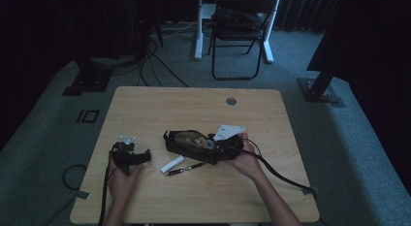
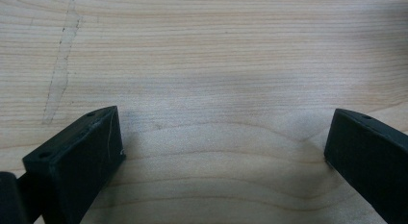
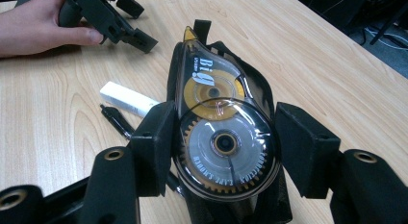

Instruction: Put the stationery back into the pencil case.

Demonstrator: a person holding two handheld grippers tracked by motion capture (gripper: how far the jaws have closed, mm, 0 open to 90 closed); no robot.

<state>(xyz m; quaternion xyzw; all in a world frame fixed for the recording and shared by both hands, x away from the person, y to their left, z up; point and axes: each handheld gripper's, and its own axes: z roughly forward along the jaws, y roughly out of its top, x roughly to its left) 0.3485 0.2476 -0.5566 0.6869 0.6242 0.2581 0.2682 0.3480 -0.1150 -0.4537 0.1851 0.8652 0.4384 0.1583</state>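
A clear correction tape dispenser [image 3: 223, 142] with a yellow reel and a grey geared reel sits between the jaws of my right gripper [image 3: 226, 132], and both pads press on its sides. It hangs just over an open black pencil case [image 3: 262, 84]. From above, my right gripper [image 1: 209, 145] points left into the pencil case [image 1: 175, 142] at the table's middle. My left gripper [image 1: 143, 156] rests on the table to the left, jaws wide apart. The left gripper [image 2: 223, 132] has bare wood between its jaws.
A white eraser [image 1: 172, 164] and a black pen [image 1: 186, 168] lie on the wooden table [image 1: 194, 109] in front of the case. In the right gripper view the eraser [image 3: 127, 99] and pen [image 3: 115, 120] lie left of the case. A folding chair [image 1: 240, 32] stands beyond the table.
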